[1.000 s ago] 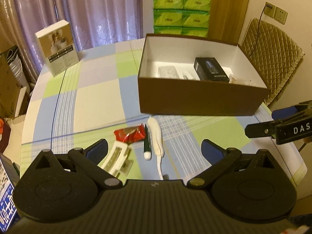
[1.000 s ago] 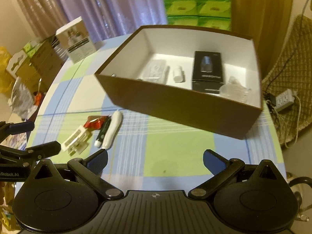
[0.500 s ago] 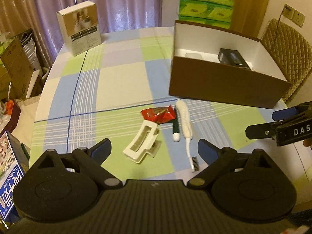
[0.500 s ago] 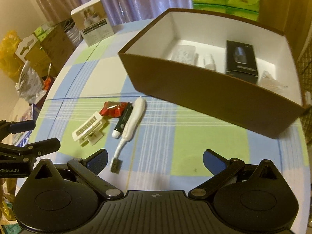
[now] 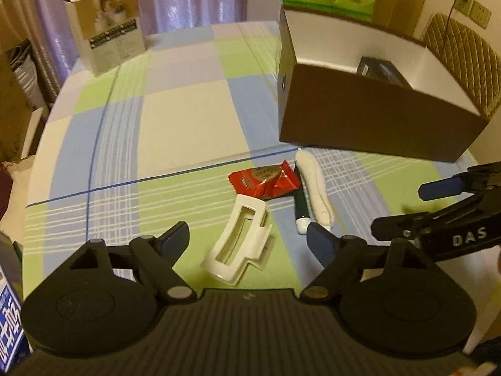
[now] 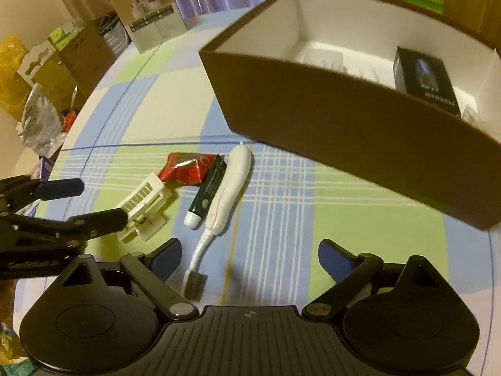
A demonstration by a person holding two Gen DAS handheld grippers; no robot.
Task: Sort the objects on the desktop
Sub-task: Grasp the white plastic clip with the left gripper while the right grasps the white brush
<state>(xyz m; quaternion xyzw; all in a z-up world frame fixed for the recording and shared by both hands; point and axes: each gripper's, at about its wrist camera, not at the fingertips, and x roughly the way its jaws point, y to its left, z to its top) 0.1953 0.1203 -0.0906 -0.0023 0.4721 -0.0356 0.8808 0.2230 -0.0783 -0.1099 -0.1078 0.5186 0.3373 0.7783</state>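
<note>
Both grippers hang wide open and empty: the left gripper (image 5: 247, 235) directly over a white hair clip (image 5: 239, 244), the right gripper (image 6: 249, 253) over a white brush (image 6: 227, 188), brown box (image 6: 360, 131) just beyond.

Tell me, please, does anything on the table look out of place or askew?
Four items lie loose in a heap outside the brown box: a white hair clip, a crumpled red wrapper, a dark green tube and a white brush. Nothing looks spilled or broken.
</note>
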